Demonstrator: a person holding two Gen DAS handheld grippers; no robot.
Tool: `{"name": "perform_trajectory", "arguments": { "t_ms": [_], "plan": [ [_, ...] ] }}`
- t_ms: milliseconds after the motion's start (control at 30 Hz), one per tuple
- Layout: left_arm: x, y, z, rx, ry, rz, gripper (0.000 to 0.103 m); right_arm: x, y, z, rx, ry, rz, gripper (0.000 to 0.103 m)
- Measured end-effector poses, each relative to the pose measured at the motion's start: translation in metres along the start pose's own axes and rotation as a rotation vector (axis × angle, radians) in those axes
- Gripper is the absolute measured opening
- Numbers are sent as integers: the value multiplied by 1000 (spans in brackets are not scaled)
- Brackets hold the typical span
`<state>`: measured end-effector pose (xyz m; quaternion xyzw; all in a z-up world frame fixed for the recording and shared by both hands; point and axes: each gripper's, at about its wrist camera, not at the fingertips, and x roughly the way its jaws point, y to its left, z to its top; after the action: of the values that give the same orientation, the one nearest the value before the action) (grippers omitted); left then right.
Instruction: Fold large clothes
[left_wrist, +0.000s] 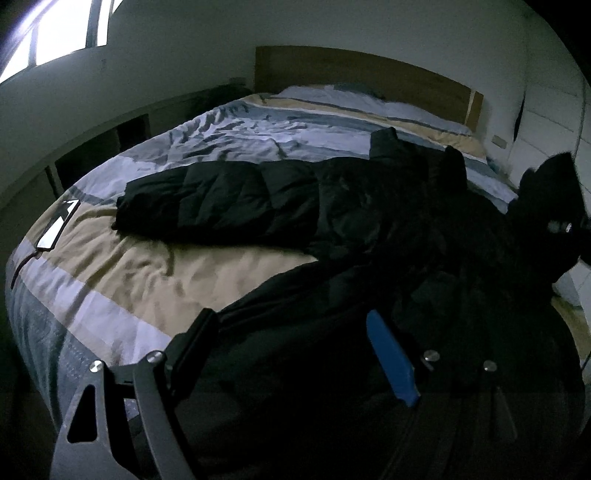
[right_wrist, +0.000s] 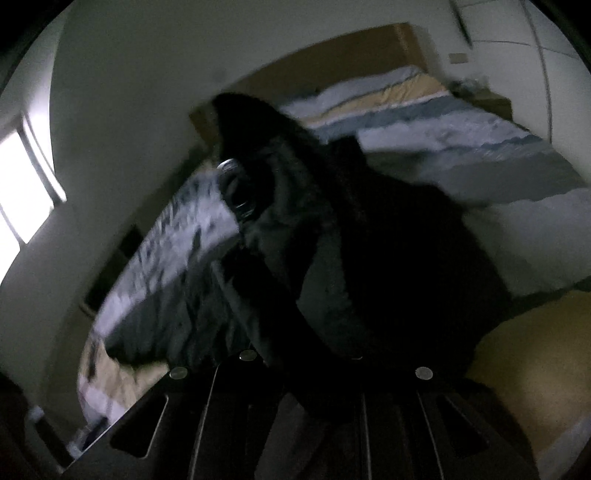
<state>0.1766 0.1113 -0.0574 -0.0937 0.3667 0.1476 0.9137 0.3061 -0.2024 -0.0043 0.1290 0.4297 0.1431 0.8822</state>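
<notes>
A black puffer jacket (left_wrist: 369, 206) lies across the striped bed, one sleeve (left_wrist: 207, 203) stretched out to the left. My left gripper (left_wrist: 290, 317) hovers over the jacket's near edge. Its black finger (left_wrist: 195, 336) and blue finger (left_wrist: 391, 362) stand far apart, with dark cloth lying below them. At the right edge a bunch of the jacket (left_wrist: 546, 177) is lifted off the bed. In the blurred right wrist view my right gripper (right_wrist: 314, 354) is shut on that black cloth (right_wrist: 369, 240), which rises in front of the camera and hides the fingertips.
The bed (left_wrist: 122, 280) has a blue, white and tan duvet, pillows (left_wrist: 369, 99) and a wooden headboard (left_wrist: 351, 70). A phone on a cable (left_wrist: 59, 225) lies near the bed's left edge. Dark shelves (left_wrist: 92, 147) line the left wall and white cupboards (left_wrist: 546, 103) the right.
</notes>
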Motion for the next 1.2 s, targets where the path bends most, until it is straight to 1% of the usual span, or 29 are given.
{"name": "perform_trajectory", "arguments": {
  "t_ms": [100, 200, 300, 367, 400, 467, 500, 533, 633, 767, 833, 900, 1000, 1200],
  "plan": [
    [1, 7, 0, -16, 3, 3, 83, 18, 9, -23, -28, 53, -32, 15],
    [-1, 12, -1, -25, 4, 6, 83, 37, 12, -38, -62, 103, -72, 17],
    [-5, 16, 0, -29, -2, 11, 83, 45, 12, -48, -93, 137, -114, 19],
    [-10, 16, 0, -30, -9, 12, 83, 47, 9, -56, -97, 162, -122, 21],
    [-13, 16, 1, -29, -12, 12, 83, 46, 9, -58, -97, 165, -117, 25],
    [-18, 14, 2, -23, -20, 9, 83, 41, 11, -59, -104, 173, -88, 39],
    [-21, 12, 3, -20, -25, 9, 83, 37, 14, -61, -115, 176, -68, 54],
    [-25, 9, 3, -16, -31, 5, 83, 33, 21, -65, -135, 175, -58, 60],
    [-34, -1, 5, -2, -35, -15, 83, 20, 39, -74, -216, 181, -36, 61],
    [-46, -22, 7, 55, -19, -22, 83, 3, 54, -85, -251, 178, 41, 61],
    [-50, -33, 9, 80, -11, -30, 83, -10, 54, -86, -257, 161, 62, 61],
    [-53, -44, 12, 101, -7, -38, 83, -25, 48, -82, -249, 131, 66, 61],
    [-54, -68, 21, 134, 1, -72, 83, -43, 25, -68, -226, 82, 21, 61],
    [-47, -140, 43, 214, -6, -151, 83, -65, -47, -31, -148, -5, -122, 61]
  ]
}}
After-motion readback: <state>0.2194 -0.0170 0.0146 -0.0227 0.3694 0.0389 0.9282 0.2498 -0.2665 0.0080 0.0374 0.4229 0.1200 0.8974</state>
